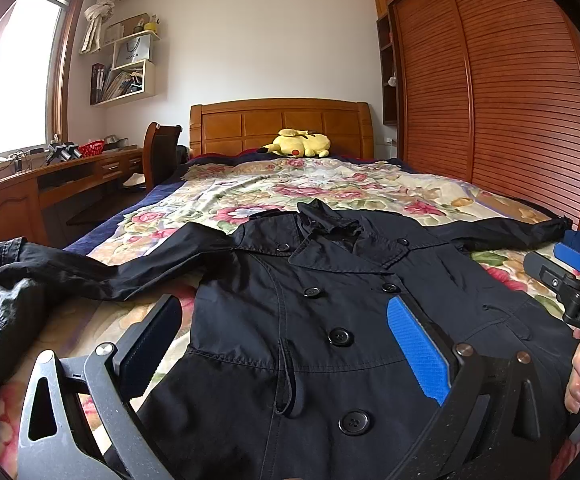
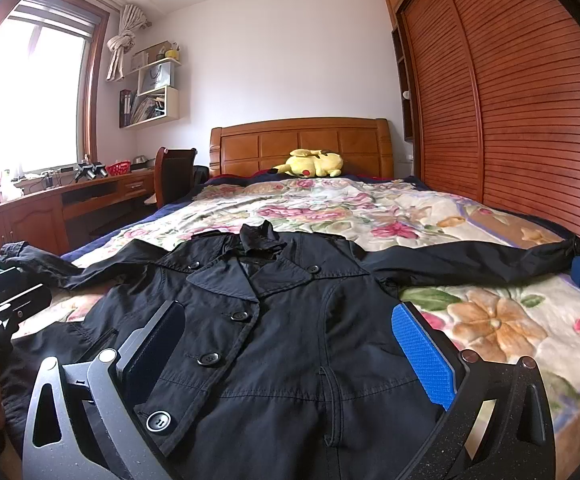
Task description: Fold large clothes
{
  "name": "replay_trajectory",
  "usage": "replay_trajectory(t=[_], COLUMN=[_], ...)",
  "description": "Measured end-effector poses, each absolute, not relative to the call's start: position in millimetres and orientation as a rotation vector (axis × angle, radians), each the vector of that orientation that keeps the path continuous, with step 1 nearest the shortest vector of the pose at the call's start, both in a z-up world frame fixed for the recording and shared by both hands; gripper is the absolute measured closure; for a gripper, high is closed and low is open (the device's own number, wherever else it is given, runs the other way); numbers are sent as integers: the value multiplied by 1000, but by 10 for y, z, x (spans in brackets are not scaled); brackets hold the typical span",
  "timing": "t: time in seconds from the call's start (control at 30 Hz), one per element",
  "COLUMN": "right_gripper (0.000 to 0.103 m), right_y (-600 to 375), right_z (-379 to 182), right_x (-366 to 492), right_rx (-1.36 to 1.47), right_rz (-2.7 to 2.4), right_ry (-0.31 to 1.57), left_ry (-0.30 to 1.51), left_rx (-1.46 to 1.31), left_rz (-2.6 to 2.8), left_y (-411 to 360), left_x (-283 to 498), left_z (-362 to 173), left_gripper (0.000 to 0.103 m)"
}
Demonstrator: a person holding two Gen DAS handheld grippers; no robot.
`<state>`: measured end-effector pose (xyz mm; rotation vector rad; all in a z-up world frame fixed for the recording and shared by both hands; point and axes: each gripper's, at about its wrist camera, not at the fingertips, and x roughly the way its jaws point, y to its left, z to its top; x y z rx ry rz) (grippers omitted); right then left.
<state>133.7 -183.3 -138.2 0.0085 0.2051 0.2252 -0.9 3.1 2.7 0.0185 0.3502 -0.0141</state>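
Black double-breasted trench coat spread face up across the floral bedspread, filling the lower centre of both views, collar toward the wooden headboard at upper centre. Sleeves stretched out flat to either side: left sleeve reaching the left edge, right sleeve running to the right edge, presumably laid so for folding inward. Left gripper at the bottom of its view, jaws wide apart, nothing between the pads, hovering low over the coat's buttoned front. Right gripper likewise spread wide and empty, over the coat's waist. Yellow plush toy lying by the headboard, well apart from the coat. No fold visible yet; probably first a sleeve to be pinched.
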Motion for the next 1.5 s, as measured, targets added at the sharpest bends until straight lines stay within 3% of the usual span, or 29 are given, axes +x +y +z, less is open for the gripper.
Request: replay_trajectory(t=[1.5], right_gripper=[0], right_y=[-1844], right_z=[-1418], right_x=[1350], right_rx=[14], right_rz=[226], right_ry=[213], left_ry=[348], left_rx=[20], left_rz=[-12], left_y=[49], left_x=[-84], left_z=[46], left_gripper=[0])
